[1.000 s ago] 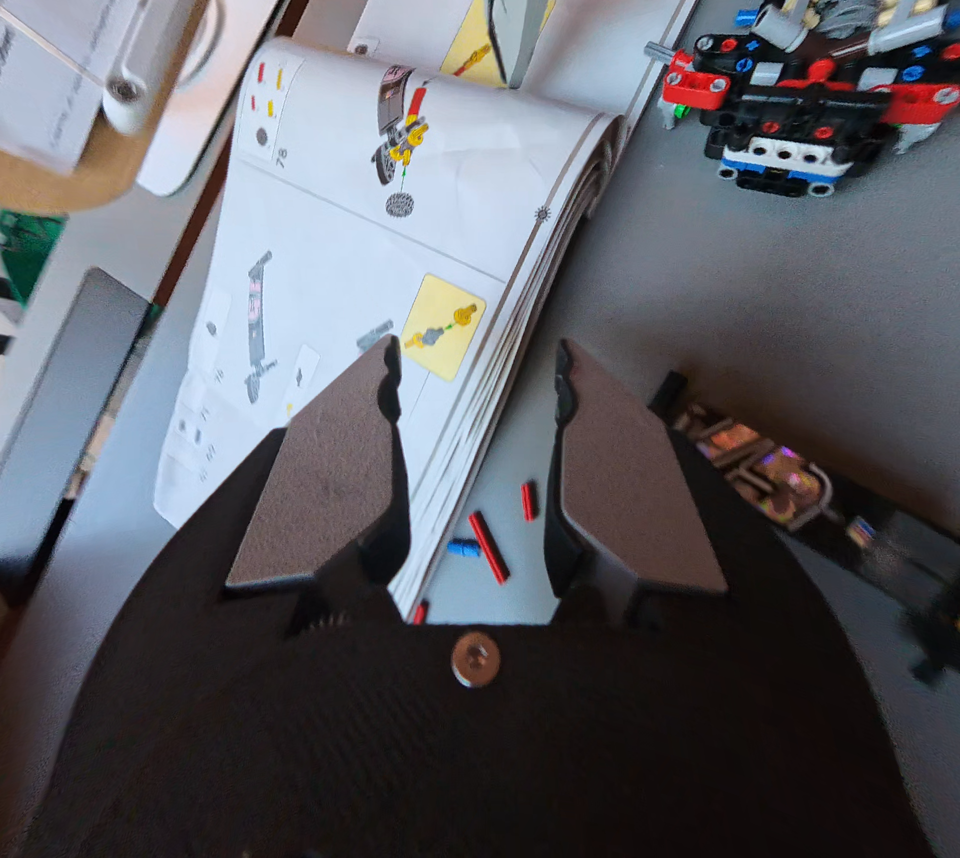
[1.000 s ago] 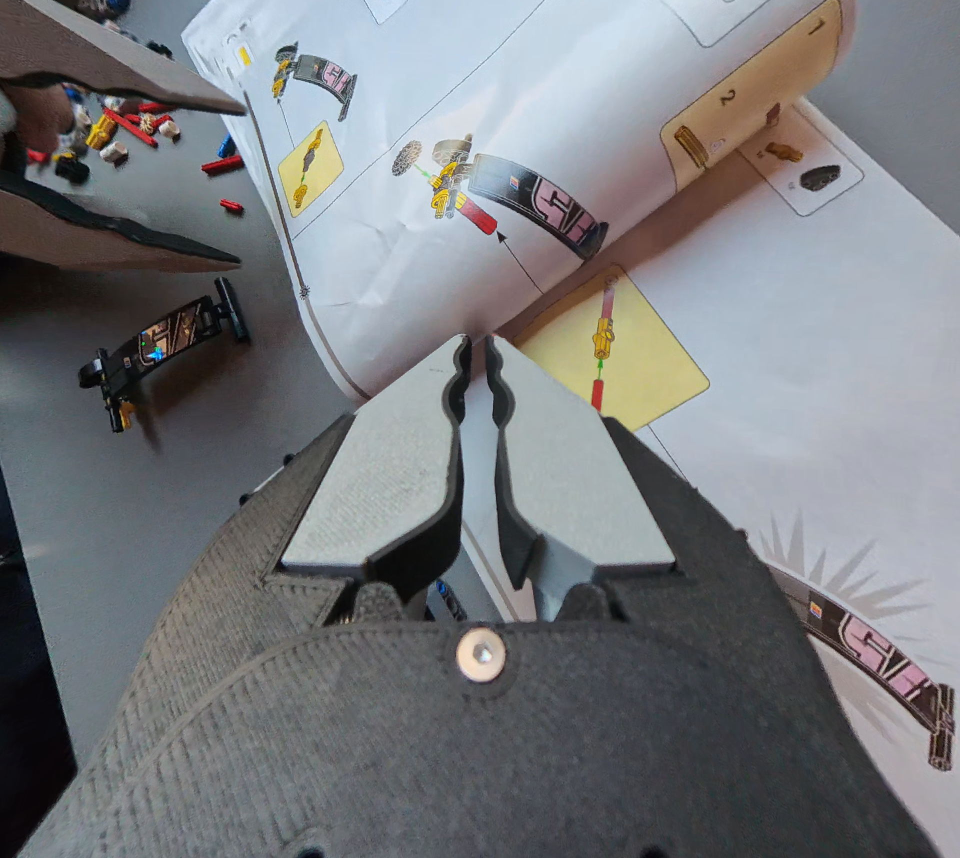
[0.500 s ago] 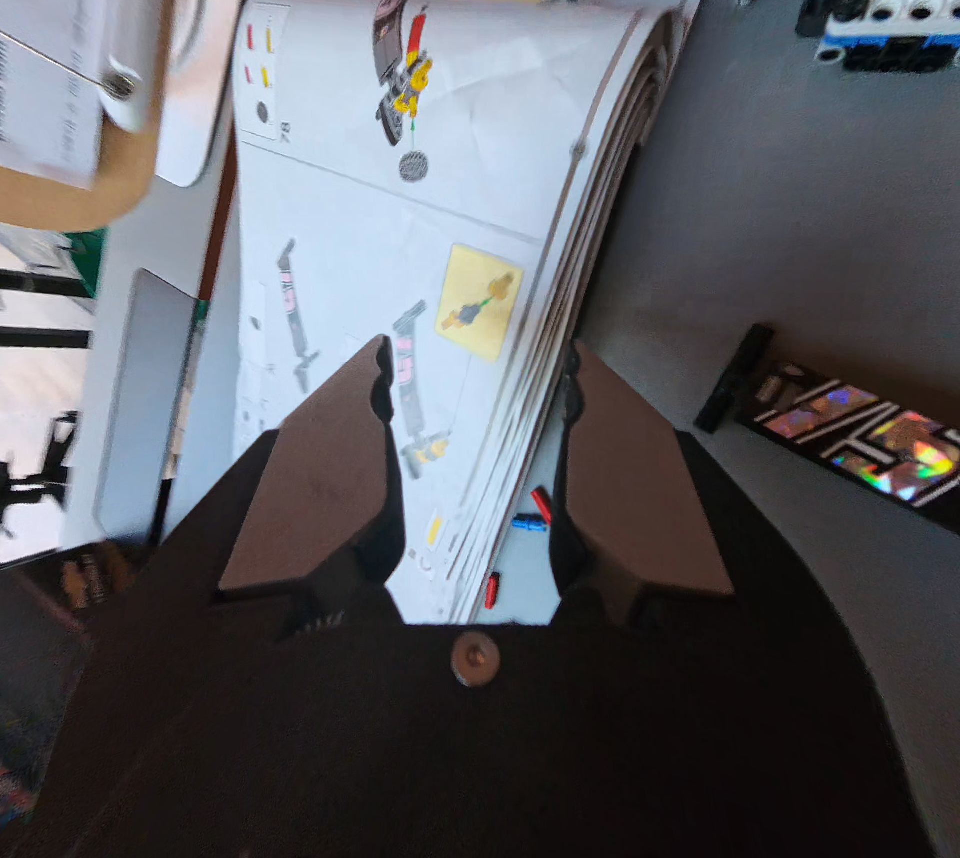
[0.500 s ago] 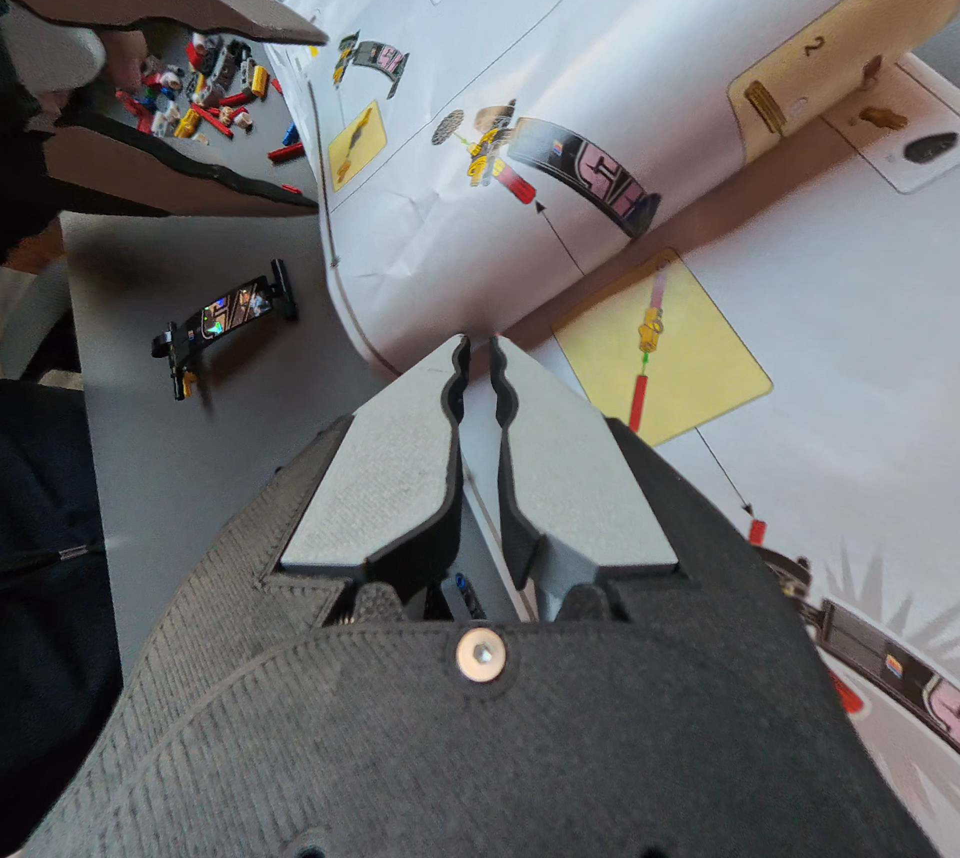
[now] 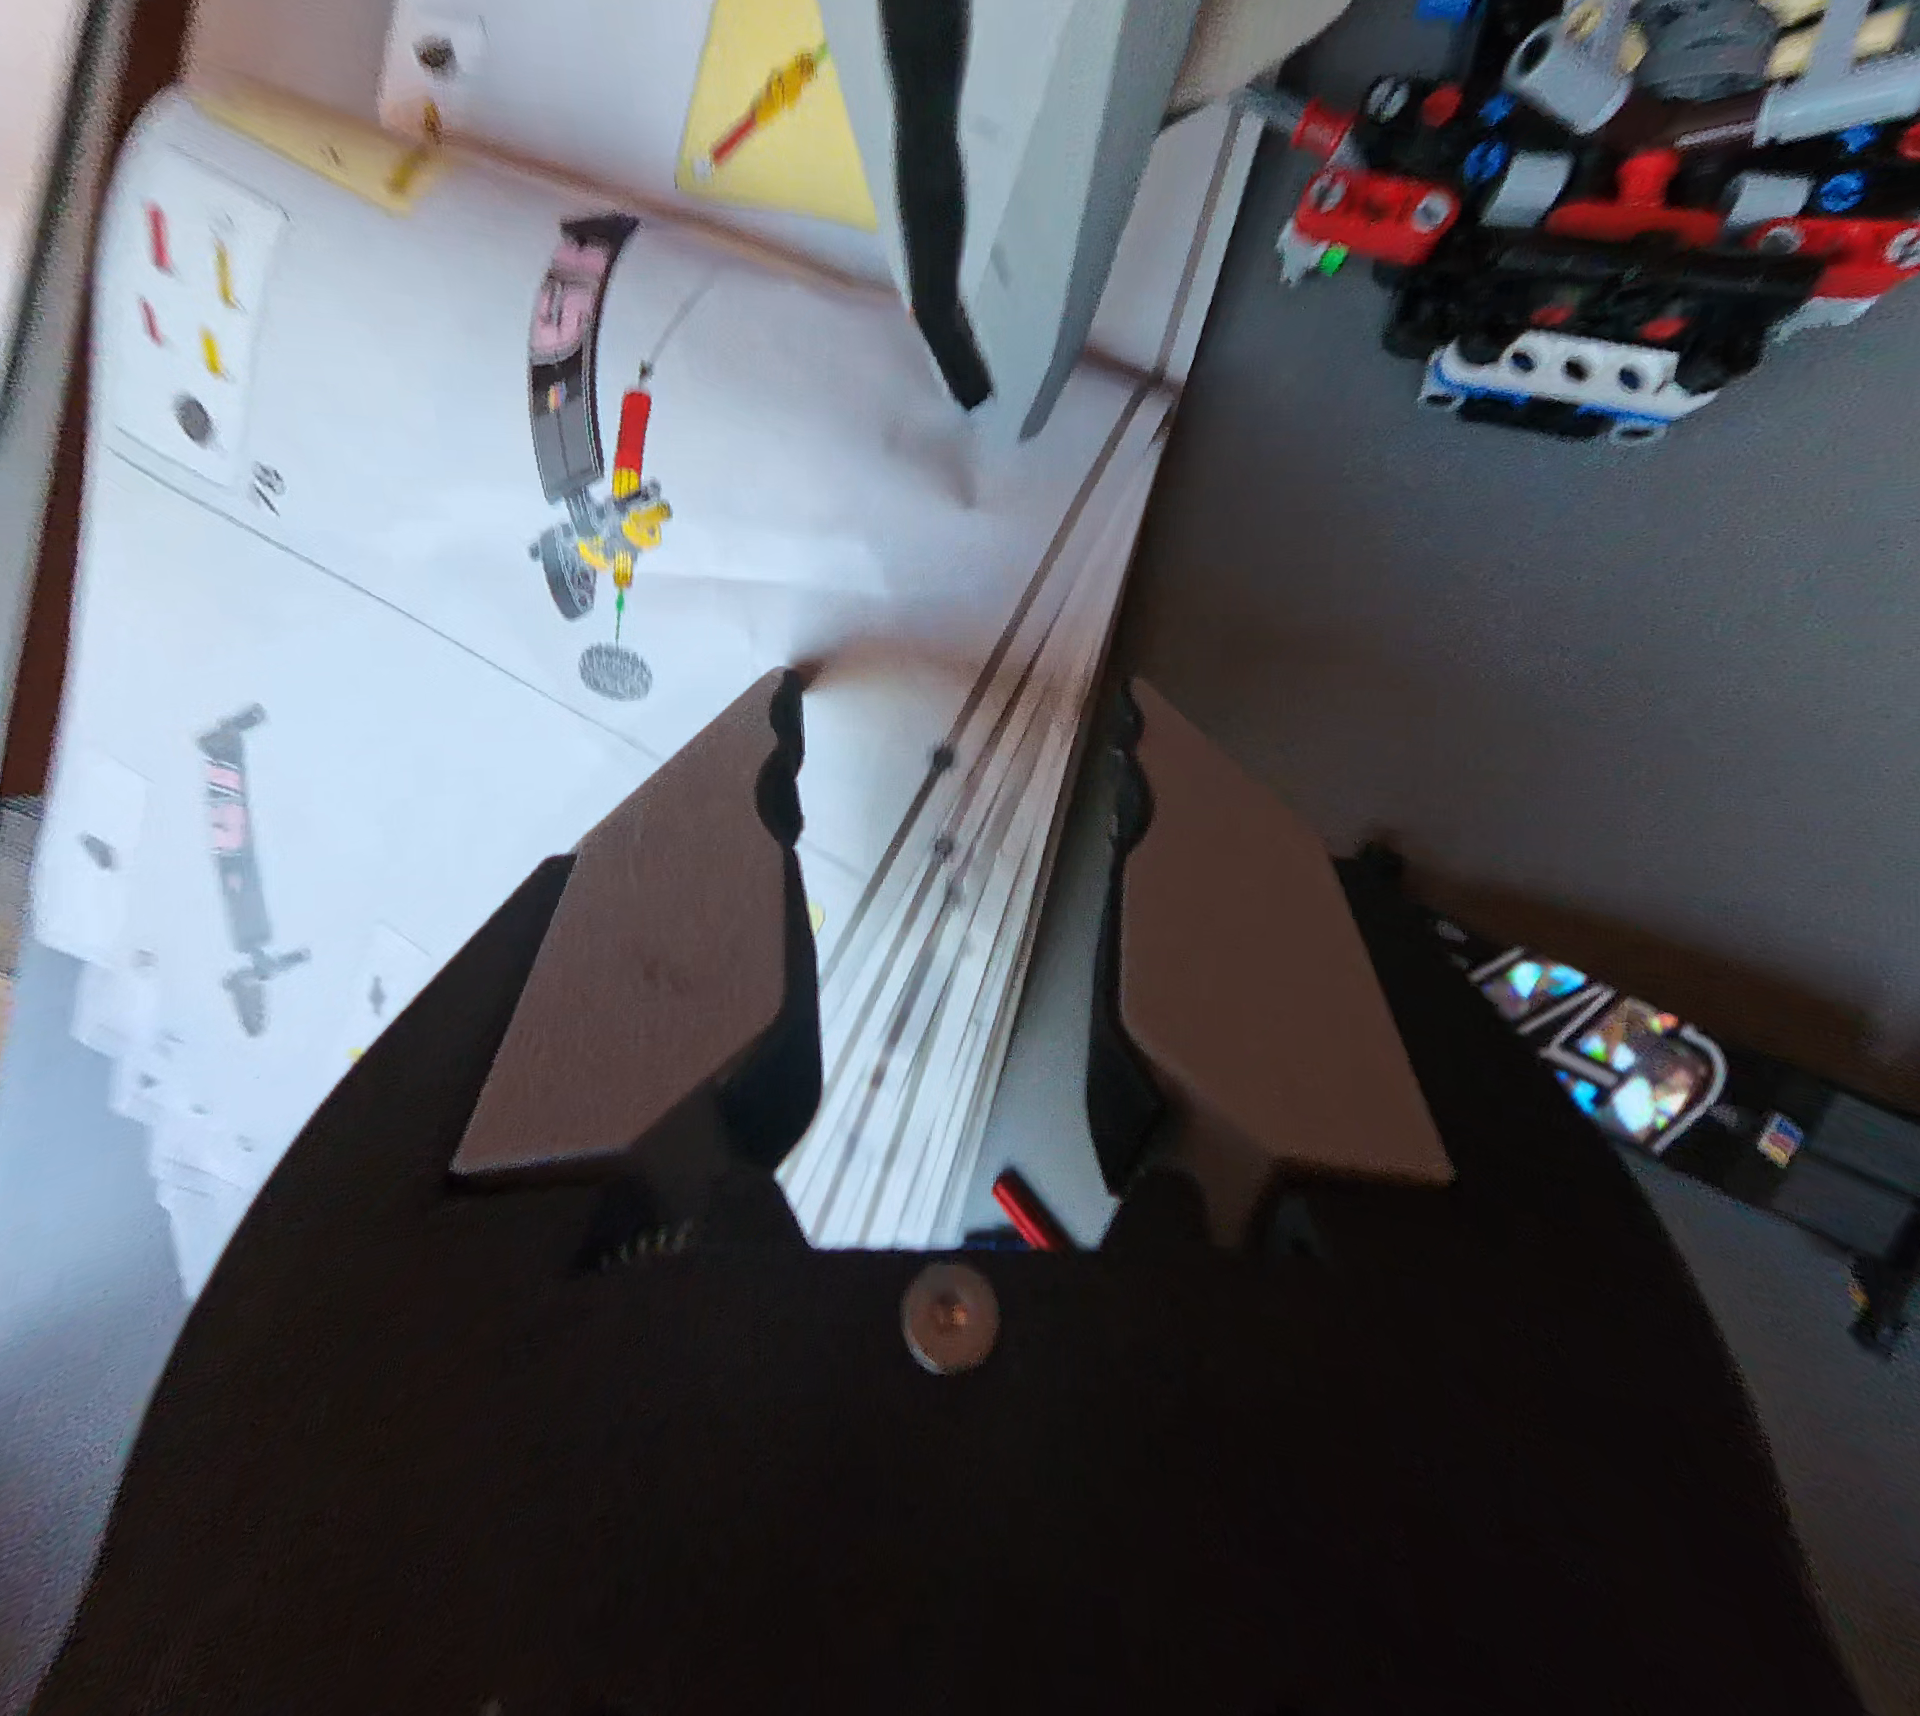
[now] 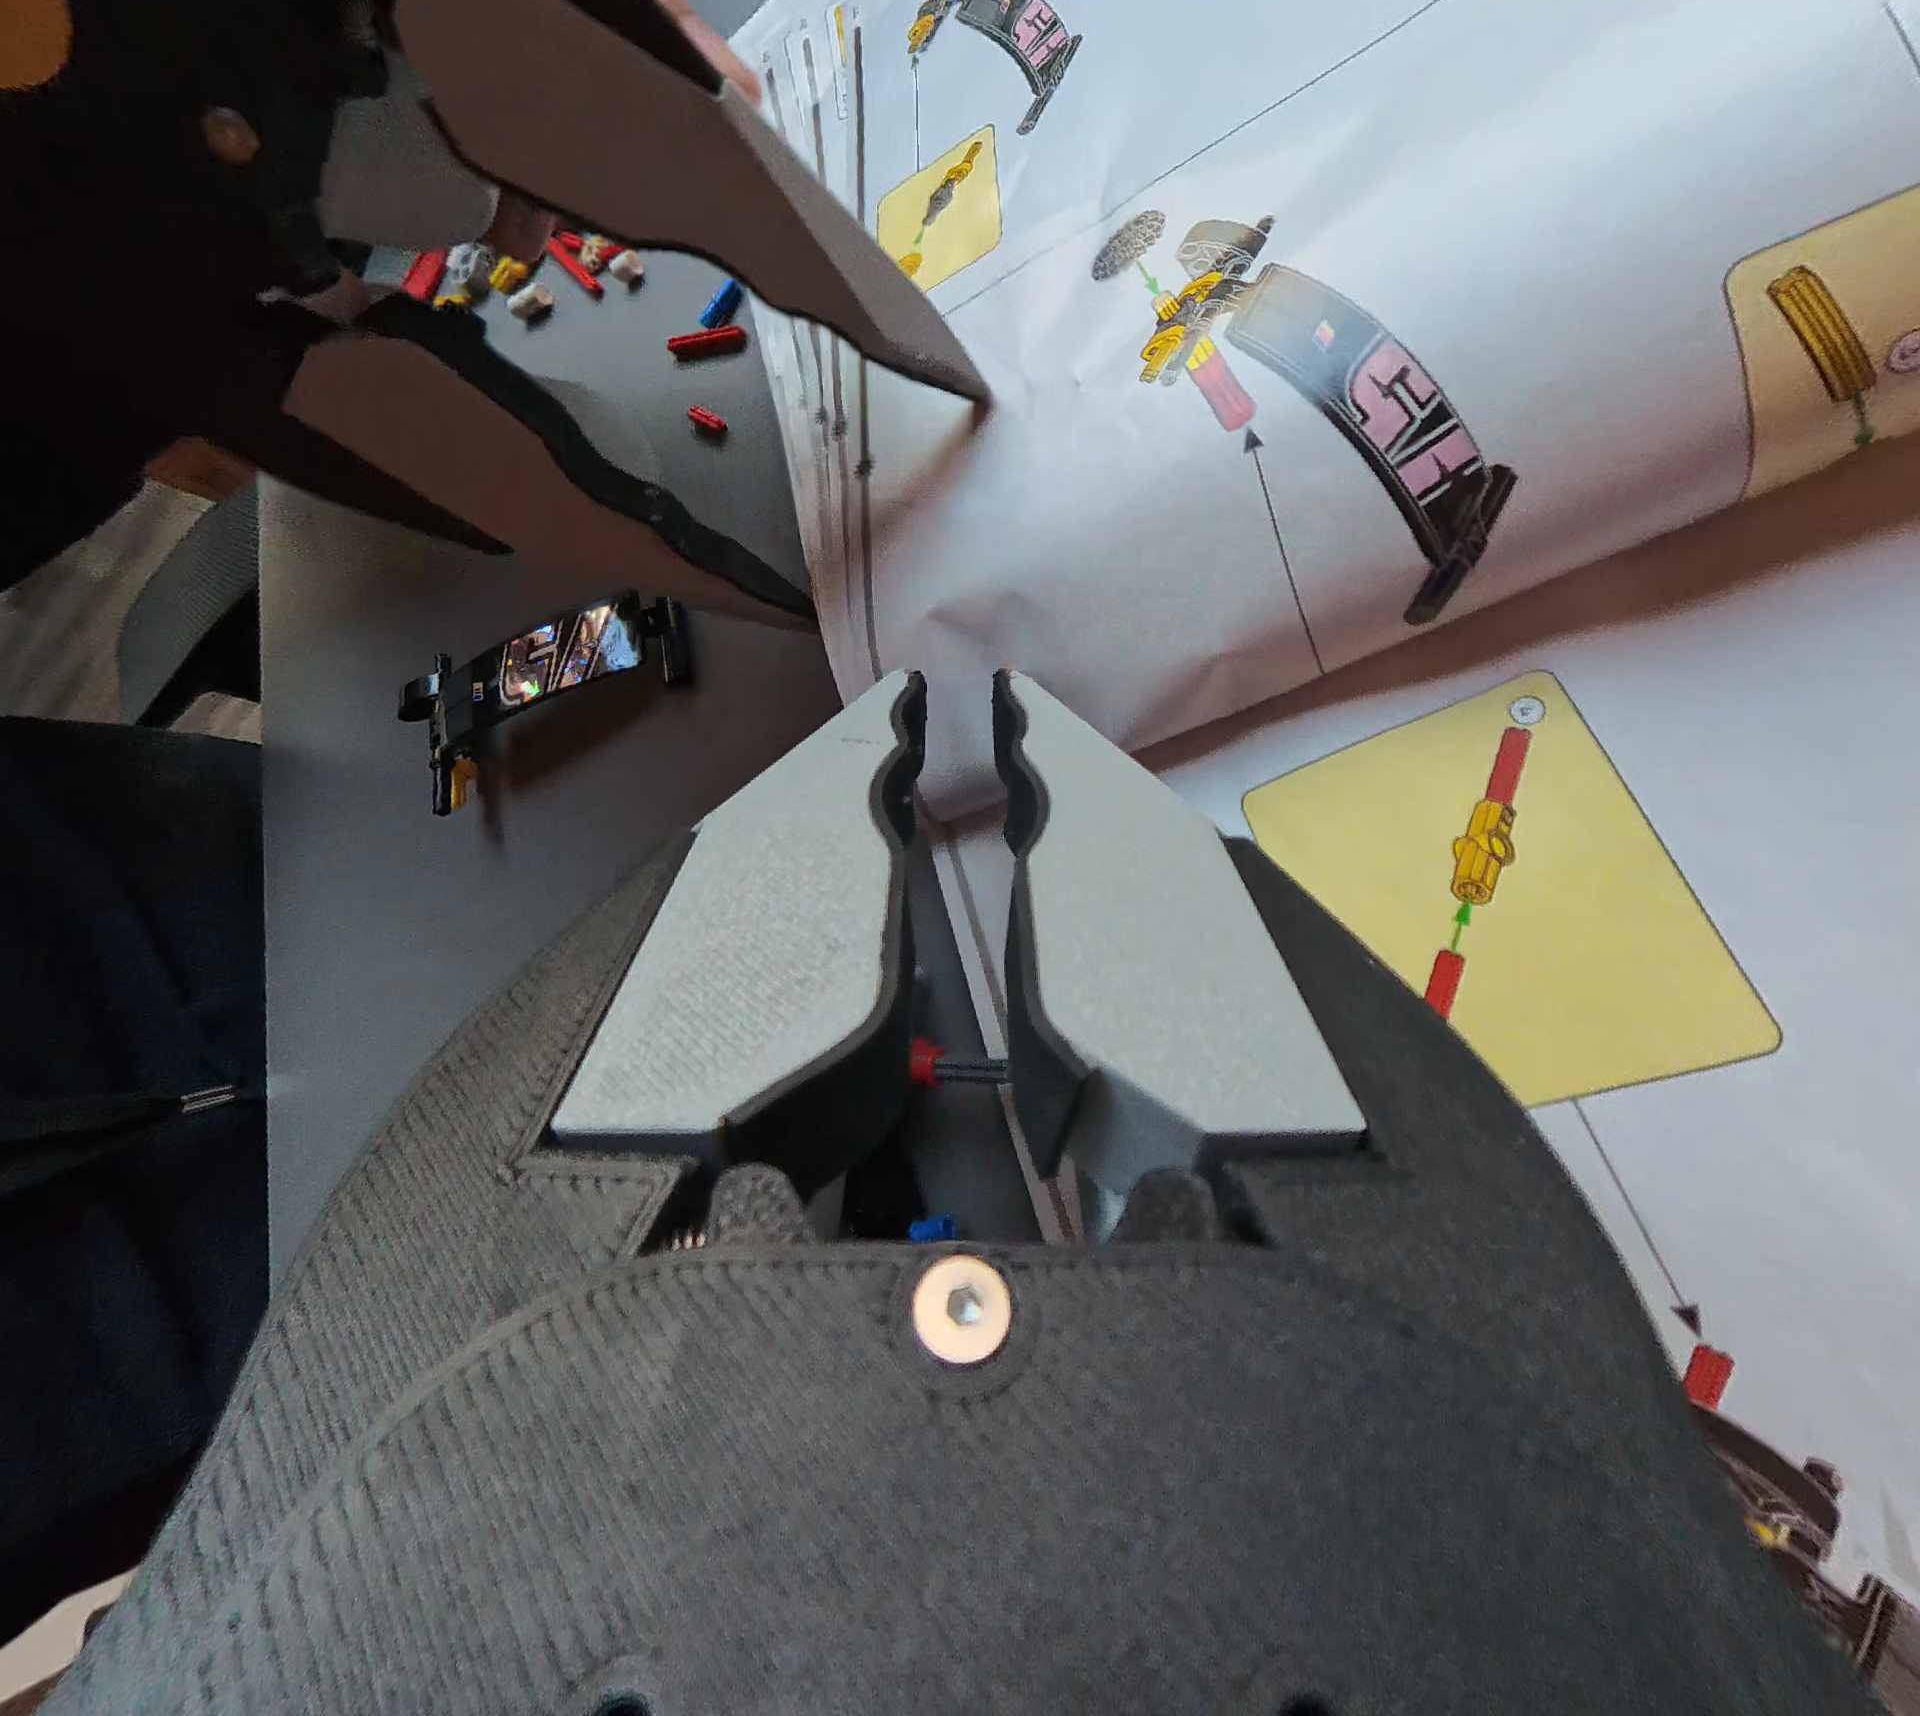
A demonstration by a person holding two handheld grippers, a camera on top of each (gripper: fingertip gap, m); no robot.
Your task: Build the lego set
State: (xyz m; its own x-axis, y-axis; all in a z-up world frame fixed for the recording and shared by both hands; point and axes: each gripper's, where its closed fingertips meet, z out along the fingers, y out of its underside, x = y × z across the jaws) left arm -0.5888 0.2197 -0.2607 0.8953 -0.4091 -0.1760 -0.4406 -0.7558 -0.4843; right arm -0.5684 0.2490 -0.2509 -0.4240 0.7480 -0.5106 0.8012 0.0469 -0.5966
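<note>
An open instruction booklet point(image 5: 416, 575) lies on the grey table, its left-hand pages curled up in a thick bundle point(image 6: 1351, 108). My left gripper point(image 5: 956, 700) is open, its dark fingers on either side of the bundle's edge. In the right wrist view point(image 6: 894, 508) its upper finger rests on the top page and dents it, while its lower finger reaches the edge from below. My right gripper point(image 6: 956, 690) has grey fingers parted by a narrow slit with nothing between the pads. It points at the curled page just above the fold, as the left wrist view point(image 5: 1003, 414) also shows.
A curved black panel with a shiny sticker point(image 6: 561, 658) lies on the table beside the booklet. Several small loose pieces point(image 6: 582, 274) lie behind the left gripper. A red, black and white brick model point(image 5: 1662, 160) stands to the right of the booklet. The tips of one gripper are about 5 cm away from the tips of the other.
My left gripper has moved forward over the booklet's edge, and its fingers now sit around the page bundle, slightly closer together. My right gripper's fingers have parted from nearly shut to a narrow slit.
</note>
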